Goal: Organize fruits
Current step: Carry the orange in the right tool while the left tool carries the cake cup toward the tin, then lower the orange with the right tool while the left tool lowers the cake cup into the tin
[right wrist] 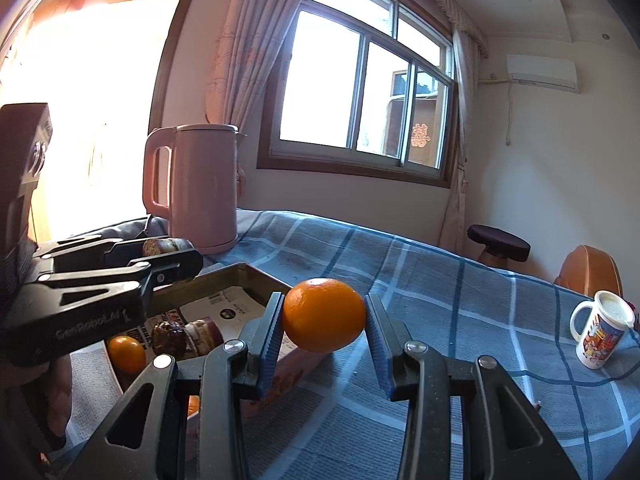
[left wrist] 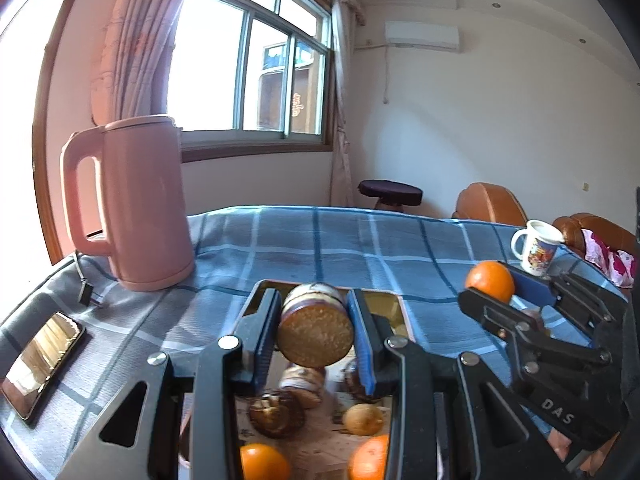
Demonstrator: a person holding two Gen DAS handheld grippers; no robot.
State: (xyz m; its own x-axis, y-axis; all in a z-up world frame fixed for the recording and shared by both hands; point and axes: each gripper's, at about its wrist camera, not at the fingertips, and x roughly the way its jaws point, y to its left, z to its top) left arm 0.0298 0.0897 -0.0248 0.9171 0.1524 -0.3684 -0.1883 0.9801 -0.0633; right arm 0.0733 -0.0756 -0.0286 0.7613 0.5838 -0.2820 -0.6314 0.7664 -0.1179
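The left wrist view looks forward along the left gripper (left wrist: pixel 314 332) from close behind its jaws, facing slightly down across the blue checked tablecloth (left wrist: pixel 320 236) toward the window (left wrist: pixel 256 68), with the pink kettle (left wrist: pixel 132 204) left of the jaws and the right gripper (left wrist: pixel 506 286) off to their right. The right wrist view sits just as near behind its own jaws, facing much the same way, with the left gripper (right wrist: pixel 168 250) to the left of them. Both views share the kettle, the window, the tablecloth, the tray (right wrist: pixel 236 272) beneath the left jaws and the white mug (right wrist: pixel 600 330) far right of both pairs of jaws.
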